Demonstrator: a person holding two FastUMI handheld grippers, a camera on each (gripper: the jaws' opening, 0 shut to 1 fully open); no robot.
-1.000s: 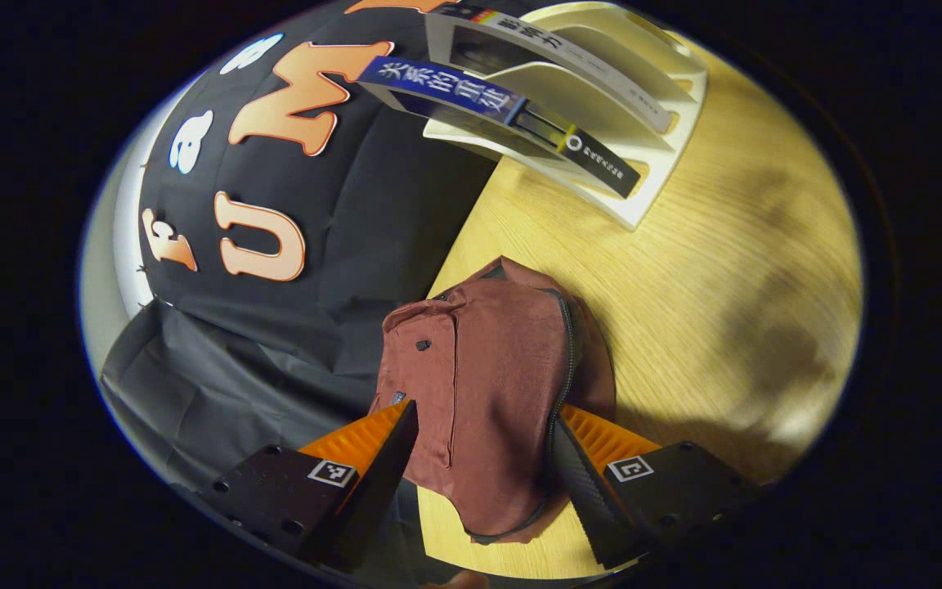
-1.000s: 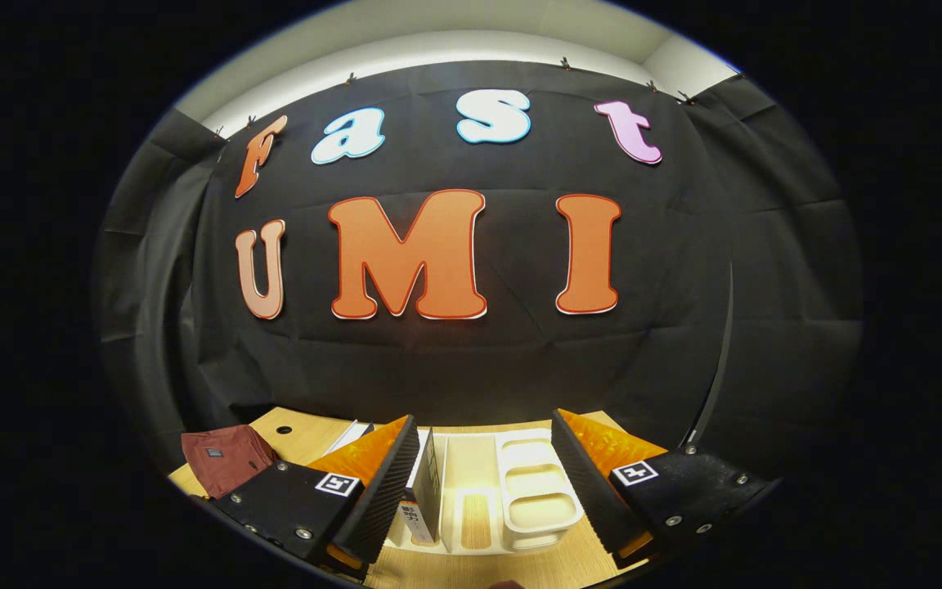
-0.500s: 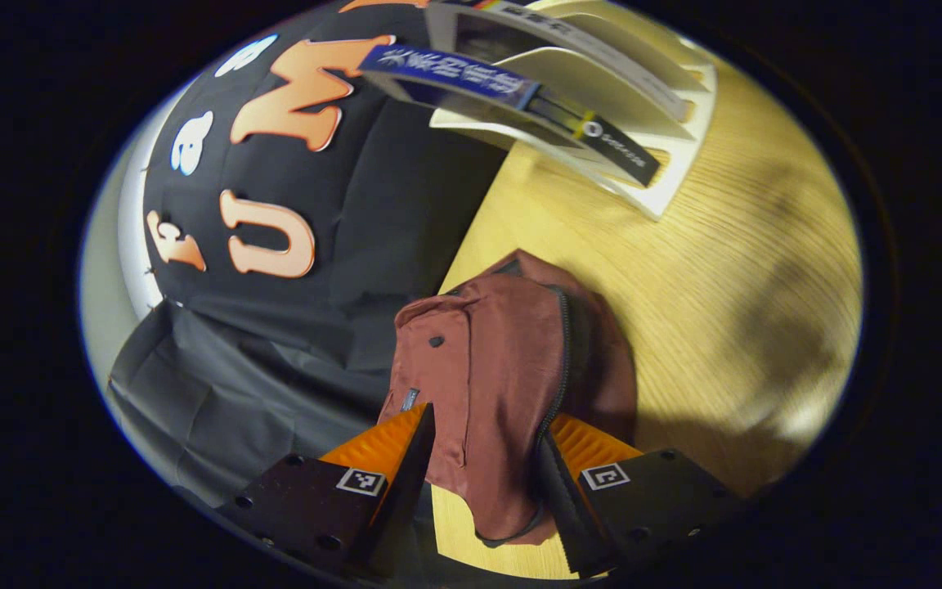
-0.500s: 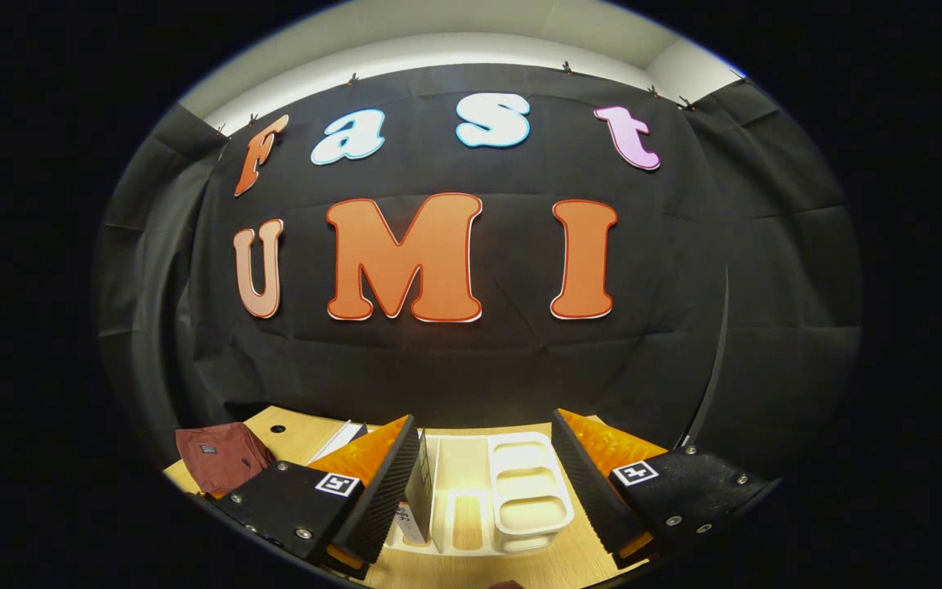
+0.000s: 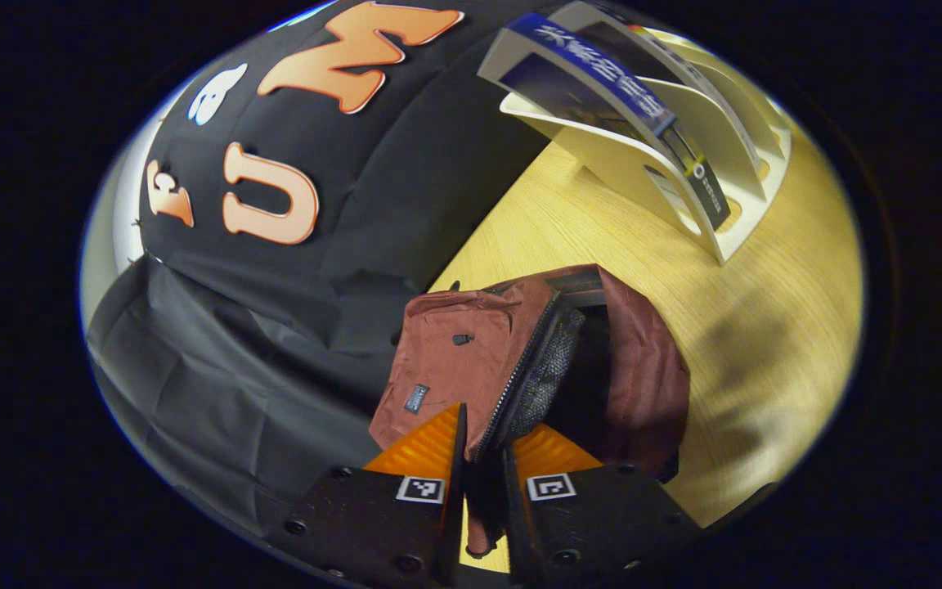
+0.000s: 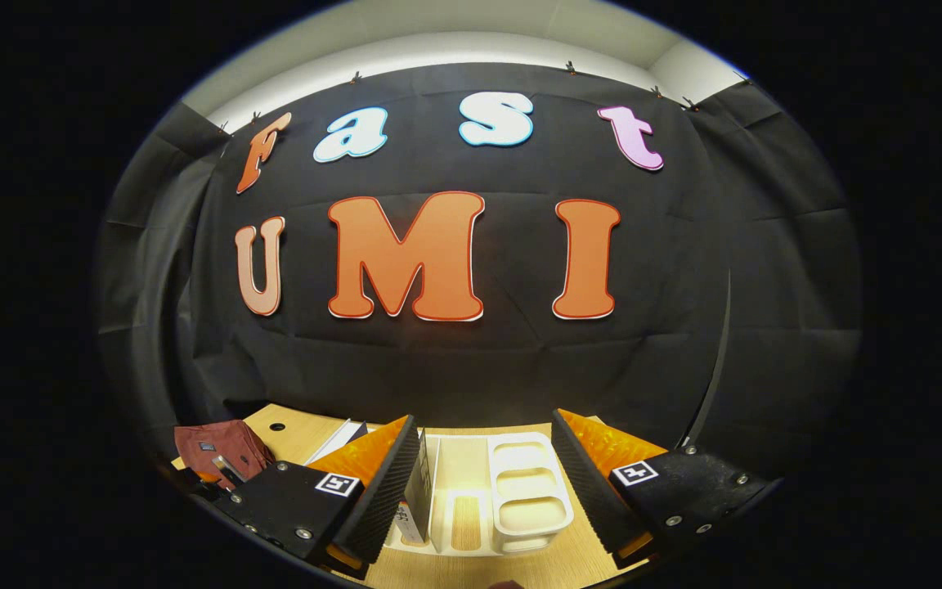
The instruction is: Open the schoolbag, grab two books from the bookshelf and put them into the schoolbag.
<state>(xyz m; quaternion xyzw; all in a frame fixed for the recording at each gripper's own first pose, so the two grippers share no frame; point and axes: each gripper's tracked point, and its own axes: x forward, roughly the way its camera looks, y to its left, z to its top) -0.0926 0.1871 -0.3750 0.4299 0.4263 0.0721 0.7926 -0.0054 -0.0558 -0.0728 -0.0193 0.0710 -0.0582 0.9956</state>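
Observation:
The maroon schoolbag (image 5: pixel 455 360) lies on the wooden table in the left gripper view. My left gripper (image 5: pixel 483 429) is shut on the zipper edge of its front flap, and the bag's mouth gapes to the right of the fingers, dark inside. The white bookshelf (image 5: pixel 733 204) stands at the upper right with a blue-spined book (image 5: pixel 602 65) leaning in it. In the right gripper view my right gripper (image 6: pixel 483 419) hangs open above the bookshelf (image 6: pixel 520 491), with nothing between its fingers. A book (image 6: pixel 420 499) stands in the shelf just behind the left finger. The schoolbag (image 6: pixel 213 446) shows small at lower left.
The wooden table (image 5: pixel 765 327) runs up against the black cloth wall (image 5: pixel 275 327). A small round hole (image 6: pixel 277 427) sits in the table's top near the bag. The shelf's right-hand slots (image 6: pixel 532 511) hold nothing.
My left gripper has shut on the bag's zipper edge and drawn the flap aside, so the mouth now gapes. The right gripper has barely moved.

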